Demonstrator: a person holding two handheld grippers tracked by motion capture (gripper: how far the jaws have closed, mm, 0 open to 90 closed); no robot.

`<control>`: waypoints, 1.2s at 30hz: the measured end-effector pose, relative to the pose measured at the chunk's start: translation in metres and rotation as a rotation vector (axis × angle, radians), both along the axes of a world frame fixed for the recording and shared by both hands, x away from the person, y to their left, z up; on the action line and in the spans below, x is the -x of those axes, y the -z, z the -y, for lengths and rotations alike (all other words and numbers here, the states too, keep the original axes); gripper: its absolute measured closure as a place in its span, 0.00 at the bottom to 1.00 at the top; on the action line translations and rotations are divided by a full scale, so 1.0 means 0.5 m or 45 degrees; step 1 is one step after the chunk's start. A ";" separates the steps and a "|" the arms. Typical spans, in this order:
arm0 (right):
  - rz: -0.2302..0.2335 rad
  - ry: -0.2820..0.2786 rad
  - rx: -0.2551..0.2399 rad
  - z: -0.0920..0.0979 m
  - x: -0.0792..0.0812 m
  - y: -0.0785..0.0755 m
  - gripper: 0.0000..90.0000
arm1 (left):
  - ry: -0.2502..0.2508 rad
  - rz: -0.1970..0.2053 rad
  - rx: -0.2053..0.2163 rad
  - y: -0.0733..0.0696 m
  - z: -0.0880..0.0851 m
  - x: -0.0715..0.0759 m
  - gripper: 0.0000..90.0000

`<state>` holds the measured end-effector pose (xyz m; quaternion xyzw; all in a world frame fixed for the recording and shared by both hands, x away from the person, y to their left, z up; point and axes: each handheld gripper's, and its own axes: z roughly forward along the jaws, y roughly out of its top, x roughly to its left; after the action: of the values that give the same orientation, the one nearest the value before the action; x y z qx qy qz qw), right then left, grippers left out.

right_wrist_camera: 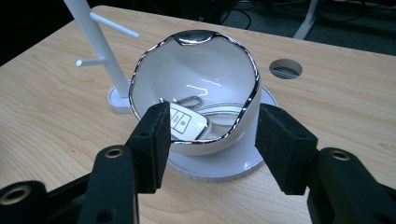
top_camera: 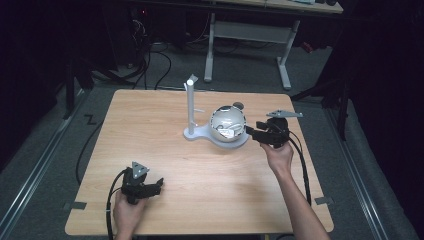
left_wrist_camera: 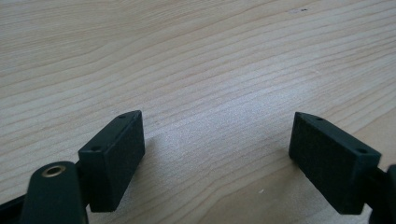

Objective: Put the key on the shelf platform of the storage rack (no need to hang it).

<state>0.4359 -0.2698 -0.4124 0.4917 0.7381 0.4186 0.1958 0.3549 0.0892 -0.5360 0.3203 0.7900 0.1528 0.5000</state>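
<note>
Right claw, jaws spread, faces the white bowl holding a key fob; left claw spread over bare bench.

A brightly lit wooden surface is ringed by dark surroundings; glare is seen on the bowl's rim at 12 o'clock.

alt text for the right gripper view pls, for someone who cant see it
A white bowl with a shiny silver rim sits on a round white stand base on a wooden table, with a white car key fob lying inside it. The right gripper, jaws open, faces the bowl's near side. A thin white post with pegs rises from the stand at left.
</note>
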 end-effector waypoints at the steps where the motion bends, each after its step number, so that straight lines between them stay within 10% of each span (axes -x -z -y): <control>1: -0.001 0.001 0.002 0.002 0.002 -0.001 0.51 | -0.004 -0.004 0.005 0.000 0.001 0.000 0.21; 36: 0.018 0.059 -0.061 0.086 0.087 0.002 0.53 | -0.009 -0.005 0.009 -0.001 0.001 0.000 0.21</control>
<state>0.3924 -0.3130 -0.4133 0.5101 0.7148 0.4350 0.1988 0.3550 0.0887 -0.5356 0.3160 0.7926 0.1510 0.4992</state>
